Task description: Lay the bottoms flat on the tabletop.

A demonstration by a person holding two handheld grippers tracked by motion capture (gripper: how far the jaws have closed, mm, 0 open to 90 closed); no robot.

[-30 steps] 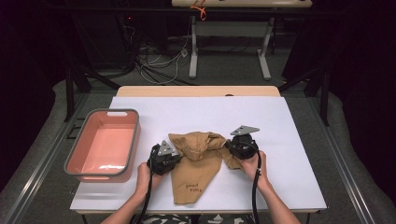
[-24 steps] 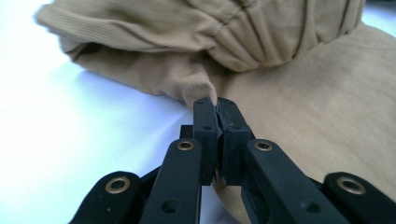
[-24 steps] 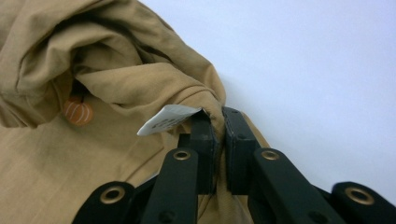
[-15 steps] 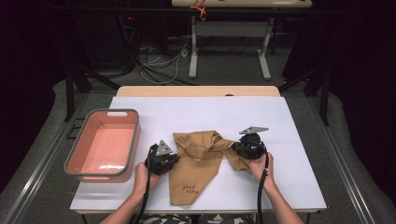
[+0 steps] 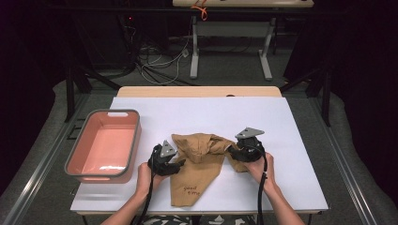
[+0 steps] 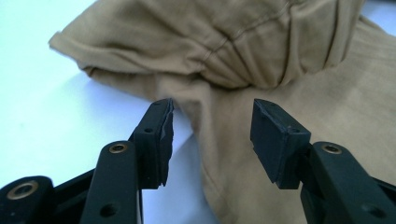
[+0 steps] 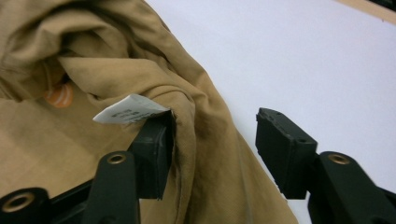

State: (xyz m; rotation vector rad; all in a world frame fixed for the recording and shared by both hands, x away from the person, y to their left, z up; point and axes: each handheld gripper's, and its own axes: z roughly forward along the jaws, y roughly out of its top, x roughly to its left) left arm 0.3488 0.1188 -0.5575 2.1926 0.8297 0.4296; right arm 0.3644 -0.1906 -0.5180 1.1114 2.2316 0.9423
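Jaws of both grippers stand apart with nothing clamped. We hold the left gripper (image 5: 174,164) against the near-left flank of the crumpled tan cotton garment (image 5: 199,164), whose hem edge (image 6: 205,140) lies between its pads, and the right gripper (image 5: 237,152) at the garment's right side, one pad beside a white care label (image 7: 128,109). The garment lies toward the table's near edge, a salmon-pink plastic bin with a grey rim (image 5: 136,136) well to its left. We judge the step as regrasping for folding; next, each pair must close on one cloth edge.
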